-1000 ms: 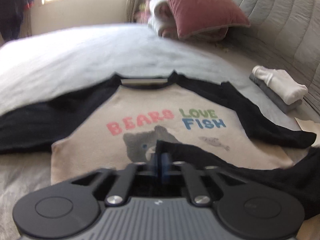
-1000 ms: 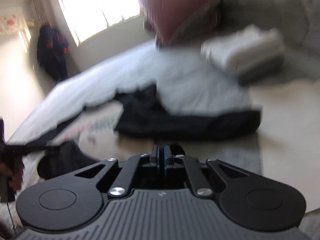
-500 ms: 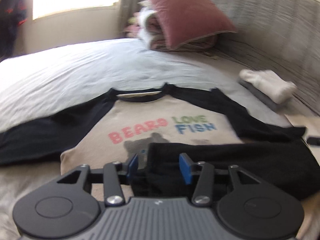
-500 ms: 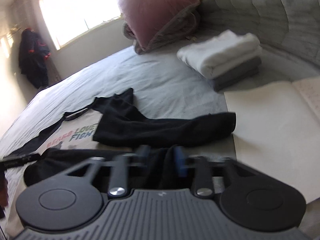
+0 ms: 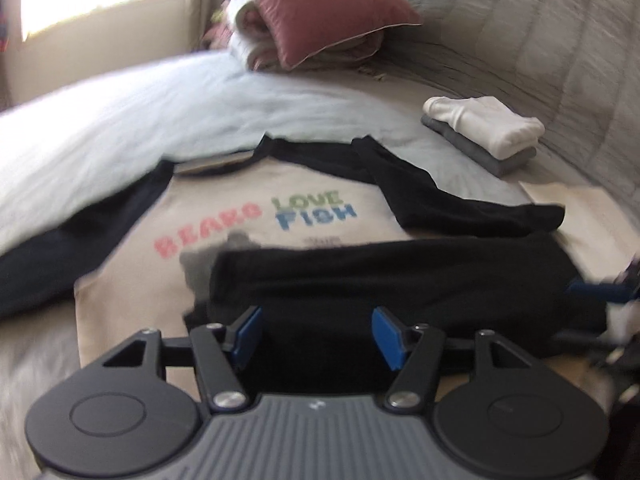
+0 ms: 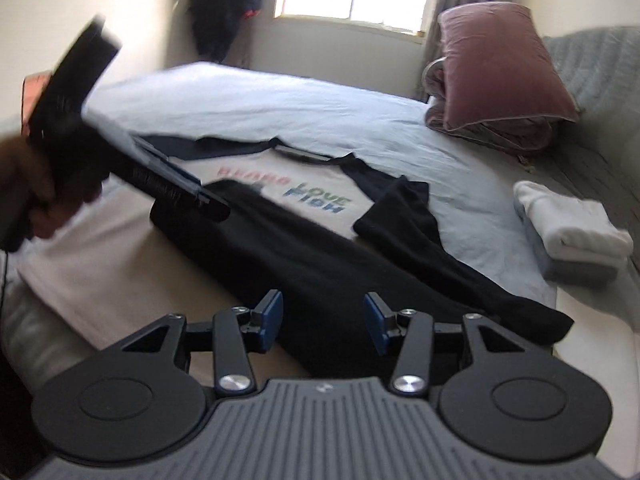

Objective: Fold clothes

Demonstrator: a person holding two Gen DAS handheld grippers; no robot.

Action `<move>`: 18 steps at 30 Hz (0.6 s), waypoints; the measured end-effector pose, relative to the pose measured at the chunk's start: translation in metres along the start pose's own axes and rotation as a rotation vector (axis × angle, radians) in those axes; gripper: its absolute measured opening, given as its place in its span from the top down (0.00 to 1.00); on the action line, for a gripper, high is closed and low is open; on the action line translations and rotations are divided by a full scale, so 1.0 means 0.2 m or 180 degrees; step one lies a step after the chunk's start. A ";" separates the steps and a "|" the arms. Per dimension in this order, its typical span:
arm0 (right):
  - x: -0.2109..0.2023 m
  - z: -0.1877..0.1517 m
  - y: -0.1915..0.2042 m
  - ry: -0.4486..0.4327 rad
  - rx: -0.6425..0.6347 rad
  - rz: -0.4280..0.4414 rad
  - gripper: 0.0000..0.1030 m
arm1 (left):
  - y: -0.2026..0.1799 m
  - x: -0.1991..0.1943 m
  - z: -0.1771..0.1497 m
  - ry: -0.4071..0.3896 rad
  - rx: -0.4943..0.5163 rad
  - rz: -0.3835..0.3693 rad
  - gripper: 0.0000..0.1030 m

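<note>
On the bed (image 5: 168,100) lies the shirt (image 5: 280,200), spread flat, front up, "BEARS LOVE FISH" across its cream chest. Its lower part is hidden under a black fold (image 5: 392,276) that runs as a wide band right across the body. One black sleeve (image 5: 460,200) angles out to the right, the other sleeve (image 5: 60,256) stretches left. Left tool (image 5: 316,334) gapes wide over the near edge of that black band, blue pads (image 5: 248,330) apart, nothing between them. Right tool (image 6: 323,322) is spread wide too, empty, hovering above the same dark cloth, which slants away from it in the right wrist view. That view also catches the left tool from the side, gripped in a hand (image 6: 24,184), its tip over the band's far end. Off to the right, a white-on-grey folded stack (image 5: 484,132) sits near the quilted headboard (image 5: 540,40). Maroon pillow (image 5: 320,4) rests at the far end, atop rolled bedding.
</note>
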State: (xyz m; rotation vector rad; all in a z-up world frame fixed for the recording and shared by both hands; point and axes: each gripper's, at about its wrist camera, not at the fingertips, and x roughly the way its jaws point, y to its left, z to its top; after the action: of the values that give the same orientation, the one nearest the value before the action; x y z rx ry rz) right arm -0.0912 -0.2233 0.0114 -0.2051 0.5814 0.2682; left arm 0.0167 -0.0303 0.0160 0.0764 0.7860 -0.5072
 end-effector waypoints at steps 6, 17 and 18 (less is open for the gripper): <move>0.10 0.01 0.13 0.0112 -0.0322 0.0032 0.46 | 0.08 -0.03 0.02 -0.0116 -0.0393 -0.0170 0.38; 0.35 -0.05 0.29 0.0169 -0.0905 -0.0675 0.46 | 0.04 0.16 0.07 -0.0225 -0.0492 -0.0524 0.38; 0.37 -0.05 0.30 0.0178 -0.0883 -0.0713 0.47 | 0.03 0.18 0.08 -0.0186 -0.0518 -0.0563 0.38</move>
State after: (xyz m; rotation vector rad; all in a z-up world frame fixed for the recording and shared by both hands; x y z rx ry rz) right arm -0.0562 -0.1558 -0.0455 -0.5435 0.5700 0.1251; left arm 0.0518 -0.0433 0.0005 -0.1593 0.7779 -0.6079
